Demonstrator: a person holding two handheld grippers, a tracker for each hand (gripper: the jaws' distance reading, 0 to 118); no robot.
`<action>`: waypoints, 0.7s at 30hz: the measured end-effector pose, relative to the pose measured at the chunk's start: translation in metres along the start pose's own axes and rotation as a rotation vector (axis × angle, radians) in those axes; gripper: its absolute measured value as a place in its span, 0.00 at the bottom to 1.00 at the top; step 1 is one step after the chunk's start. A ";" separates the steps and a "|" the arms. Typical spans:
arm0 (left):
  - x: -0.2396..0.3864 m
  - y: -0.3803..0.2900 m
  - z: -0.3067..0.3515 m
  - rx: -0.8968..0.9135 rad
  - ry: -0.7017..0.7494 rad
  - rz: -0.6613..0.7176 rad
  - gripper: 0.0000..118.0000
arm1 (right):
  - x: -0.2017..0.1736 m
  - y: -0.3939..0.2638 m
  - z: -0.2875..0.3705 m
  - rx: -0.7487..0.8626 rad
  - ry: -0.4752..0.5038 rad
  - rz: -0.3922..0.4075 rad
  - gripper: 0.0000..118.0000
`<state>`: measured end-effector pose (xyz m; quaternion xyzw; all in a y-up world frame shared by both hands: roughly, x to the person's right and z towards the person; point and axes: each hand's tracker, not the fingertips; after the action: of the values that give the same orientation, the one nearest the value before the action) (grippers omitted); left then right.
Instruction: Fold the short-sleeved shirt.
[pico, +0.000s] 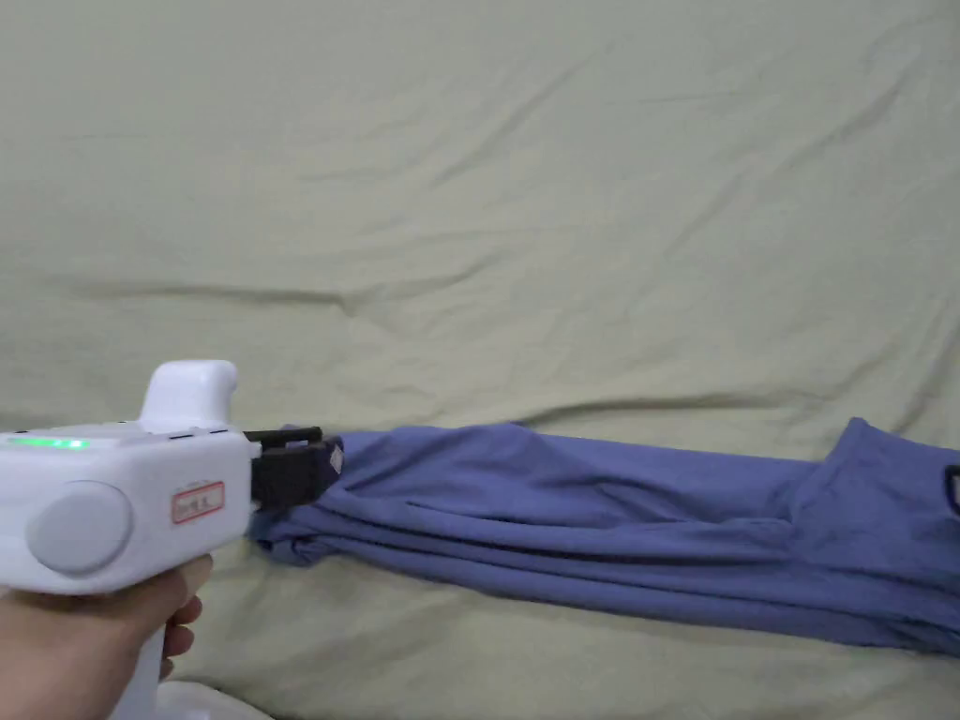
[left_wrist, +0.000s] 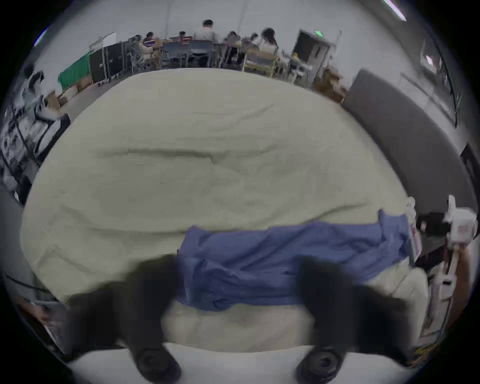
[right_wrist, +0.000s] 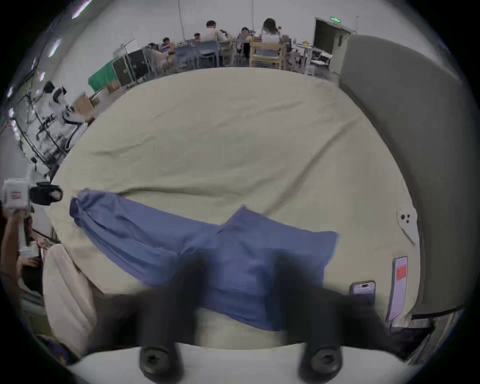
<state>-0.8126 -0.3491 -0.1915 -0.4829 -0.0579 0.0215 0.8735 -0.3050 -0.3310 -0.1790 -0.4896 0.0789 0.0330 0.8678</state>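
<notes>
The blue short-sleeved shirt (pico: 600, 525) lies on the pale green bed sheet (pico: 487, 206) as a long, narrow, wrinkled strip running left to right. A hand holds my white left gripper (pico: 300, 464) with its black jaws at the shirt's left end. In the left gripper view its jaws stand wide apart, and the left gripper (left_wrist: 239, 280) is open over the shirt (left_wrist: 259, 259). My right gripper (right_wrist: 242, 280) is open too, its jaws apart over the wider sleeve end of the shirt (right_wrist: 259, 241). Each gripper view also shows the other gripper: the right gripper (left_wrist: 422, 223) and the left gripper (right_wrist: 55, 193).
Two phones (right_wrist: 362, 288) (right_wrist: 400, 275) and a small white object (right_wrist: 407, 220) lie near the bed's right edge, by a grey headboard (right_wrist: 415, 130). Several people sit at tables (right_wrist: 233, 46) beyond the bed. The sheet beyond the shirt is bare and wrinkled.
</notes>
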 end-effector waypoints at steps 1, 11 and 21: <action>0.002 -0.001 -0.002 0.020 -0.017 0.002 0.00 | -0.006 -0.003 -0.006 -0.036 -0.063 0.036 0.02; -0.066 -0.007 -0.056 -0.032 -0.101 0.194 1.00 | -0.020 0.001 -0.009 -0.003 0.135 -0.032 0.02; -0.110 -0.022 -0.103 -0.167 -0.455 0.432 1.00 | -0.015 0.002 -0.005 0.024 0.312 -0.079 0.02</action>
<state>-0.9096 -0.4579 -0.2365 -0.5367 -0.1492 0.3089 0.7709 -0.3206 -0.3341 -0.1803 -0.4811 0.1935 -0.0786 0.8514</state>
